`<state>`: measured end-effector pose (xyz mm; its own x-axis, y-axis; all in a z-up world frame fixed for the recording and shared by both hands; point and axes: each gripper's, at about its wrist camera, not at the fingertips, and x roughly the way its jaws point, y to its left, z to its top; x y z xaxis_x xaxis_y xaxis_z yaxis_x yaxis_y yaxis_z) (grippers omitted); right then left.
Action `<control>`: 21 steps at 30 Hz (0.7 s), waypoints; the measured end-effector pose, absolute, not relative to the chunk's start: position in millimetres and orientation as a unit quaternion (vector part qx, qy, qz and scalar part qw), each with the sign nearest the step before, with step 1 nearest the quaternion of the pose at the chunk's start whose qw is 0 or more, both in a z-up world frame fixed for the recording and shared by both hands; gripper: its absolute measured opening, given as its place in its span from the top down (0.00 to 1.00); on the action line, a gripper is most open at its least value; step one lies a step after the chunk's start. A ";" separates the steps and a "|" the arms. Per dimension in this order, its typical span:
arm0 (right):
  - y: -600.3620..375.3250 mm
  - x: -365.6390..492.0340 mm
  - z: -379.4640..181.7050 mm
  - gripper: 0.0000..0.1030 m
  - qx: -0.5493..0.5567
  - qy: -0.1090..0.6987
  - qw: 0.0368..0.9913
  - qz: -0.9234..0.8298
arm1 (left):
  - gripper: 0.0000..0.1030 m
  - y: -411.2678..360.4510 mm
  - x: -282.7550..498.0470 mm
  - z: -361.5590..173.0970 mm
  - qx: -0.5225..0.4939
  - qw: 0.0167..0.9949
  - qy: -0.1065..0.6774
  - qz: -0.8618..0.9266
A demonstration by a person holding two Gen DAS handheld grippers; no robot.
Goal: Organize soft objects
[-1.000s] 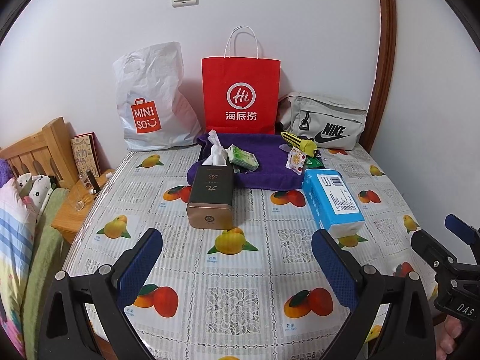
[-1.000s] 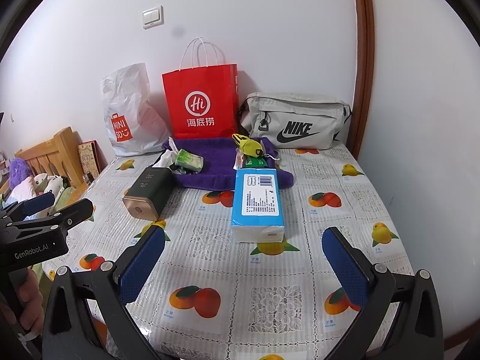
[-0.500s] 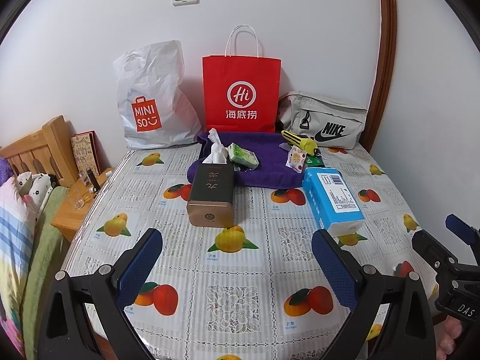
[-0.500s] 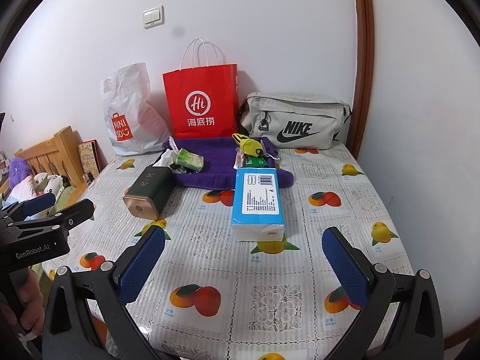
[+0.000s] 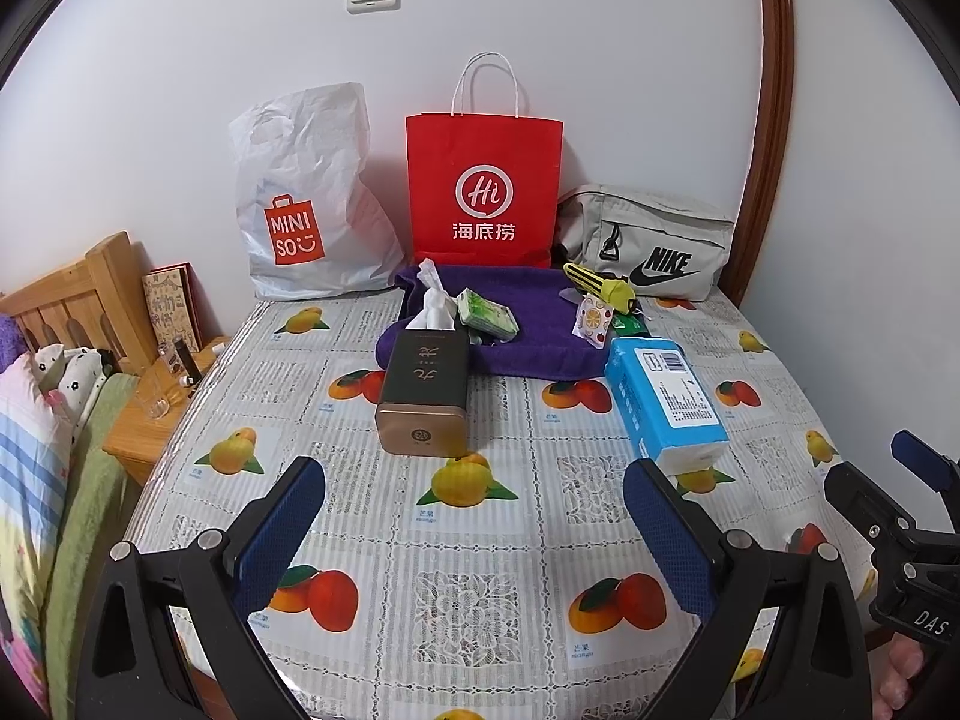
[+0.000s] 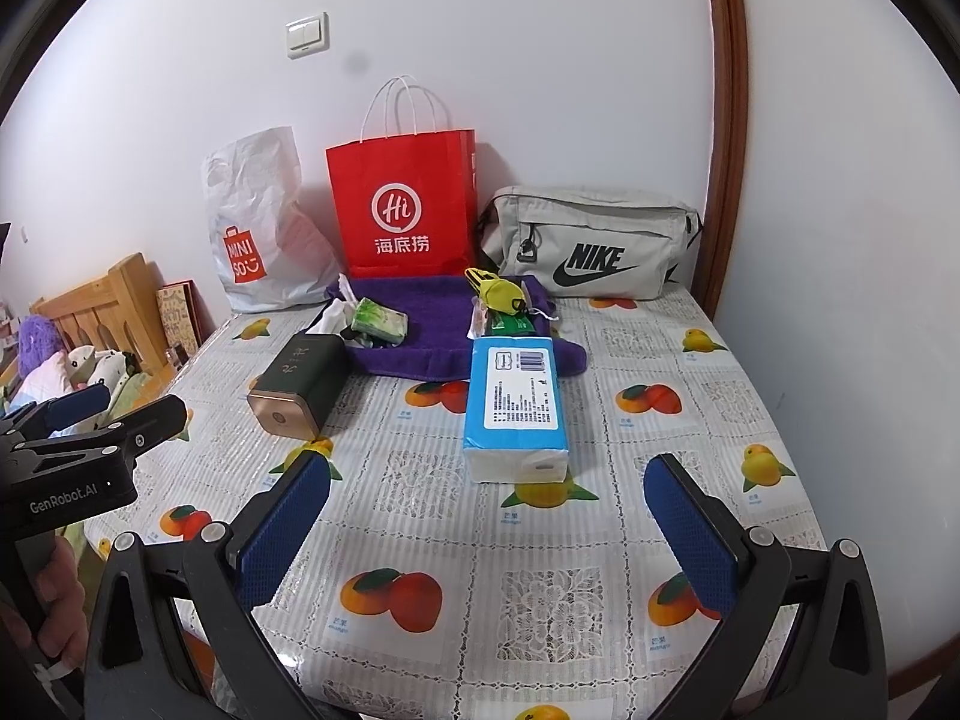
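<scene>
A blue tissue pack lies right of centre on the fruit-print table. A dark tissue box with white tissue sticking out lies left of it. Behind them a purple towel carries a green tissue packet, a yellow pouch and a small fruit-print packet. My left gripper is open above the near table, short of the dark box. My right gripper is open, short of the blue pack.
A white Miniso bag, a red paper bag and a grey Nike bag stand along the back wall. A wooden headboard, nightstand and bedding are at left.
</scene>
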<state>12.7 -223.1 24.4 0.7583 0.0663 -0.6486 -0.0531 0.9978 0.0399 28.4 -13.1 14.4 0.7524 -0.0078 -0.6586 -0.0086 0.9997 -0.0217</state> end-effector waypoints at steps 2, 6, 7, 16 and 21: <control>-223.1 13.5 24.5 0.00 0.010 0.347 0.937 0.032 | 0.02 -13.3 28.4 14.4 -0.011 0.936 0.351 0.001; -222.8 13.6 24.9 0.00 0.010 0.346 0.938 0.032 | 0.02 -13.9 28.2 14.0 -0.012 0.936 0.352 0.001; -222.8 13.8 25.0 0.00 0.010 0.346 0.938 0.033 | 0.02 -13.6 28.4 14.2 -0.012 0.936 0.352 0.002; -220.5 13.8 25.9 0.00 0.007 0.345 0.938 0.035 | 0.02 -14.5 29.1 15.3 -0.013 0.935 0.354 0.002; -219.1 13.6 26.4 0.00 0.006 0.345 0.938 0.035 | 0.02 -13.3 30.7 16.0 -0.012 0.935 0.354 0.003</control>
<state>13.6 -219.1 26.4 0.7595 0.0693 -0.6468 -0.0604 0.9975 0.0359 30.7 -13.3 16.0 0.7499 -0.0037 -0.6616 -0.0134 0.9997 -0.0208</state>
